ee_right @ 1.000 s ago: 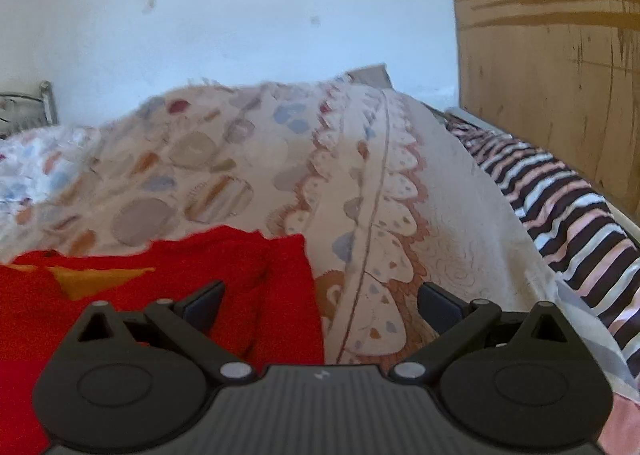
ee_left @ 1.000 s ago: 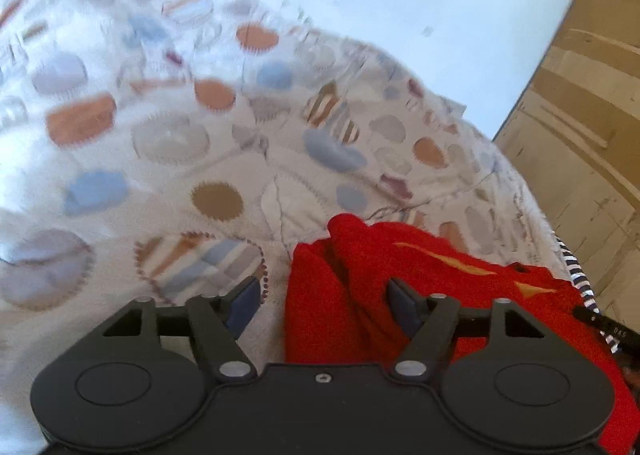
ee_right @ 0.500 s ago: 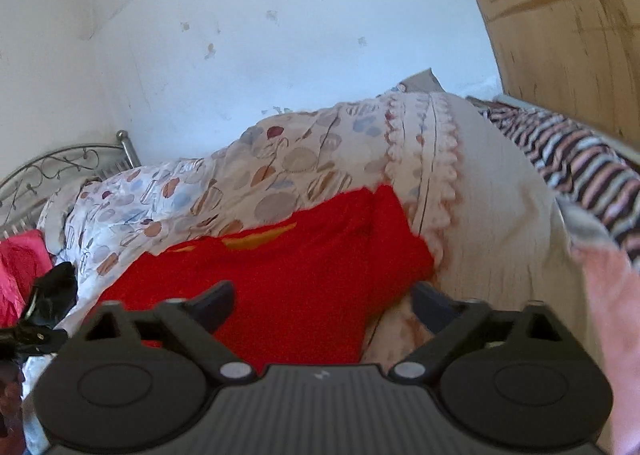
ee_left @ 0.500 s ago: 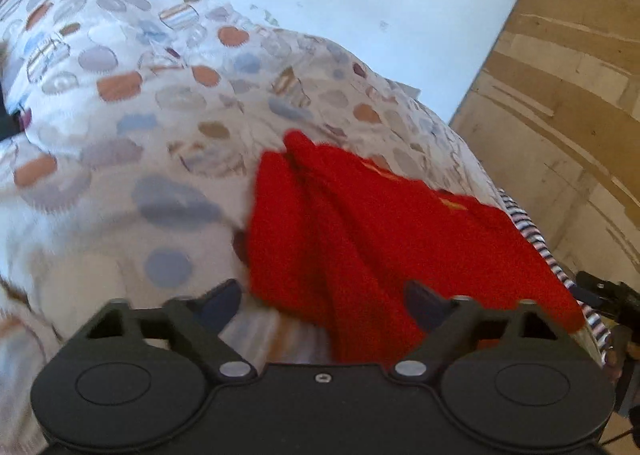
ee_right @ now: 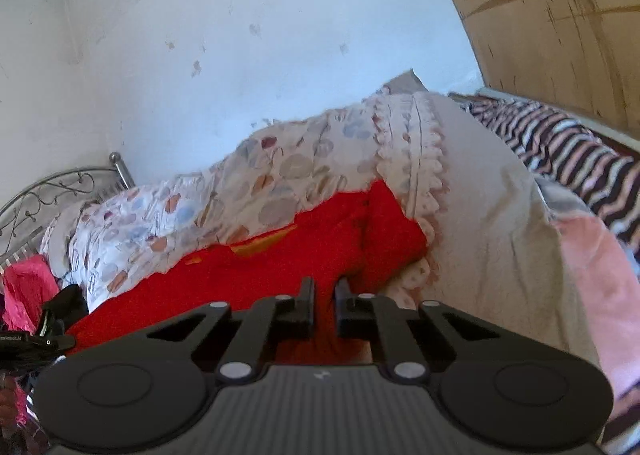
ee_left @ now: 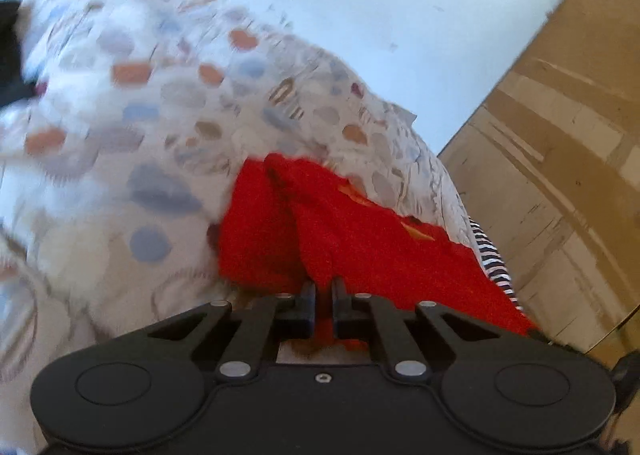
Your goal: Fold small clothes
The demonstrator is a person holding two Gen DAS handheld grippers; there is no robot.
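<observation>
A small red garment [ee_left: 360,239] with a yellow mark lies on the patterned bed cover. My left gripper [ee_left: 323,287] is shut on its near edge, with red cloth pinched between the fingers. In the right wrist view the same red garment [ee_right: 280,263] stretches across the bed, and my right gripper [ee_right: 322,287] is shut on its near edge close to the folded right end. The other gripper [ee_right: 36,339] shows at the far left of that view.
The bed cover [ee_left: 140,143] has coloured round patches. A striped cloth [ee_right: 568,159] and a pink blanket [ee_right: 600,279] lie to the right. A wooden wardrobe [ee_left: 560,159] stands beside the bed. A metal headboard [ee_right: 48,191] and a pink cloth [ee_right: 28,295] are at left.
Both grippers were open over the garment and have closed on its near edge. The views have pulled back, showing more of the garment.
</observation>
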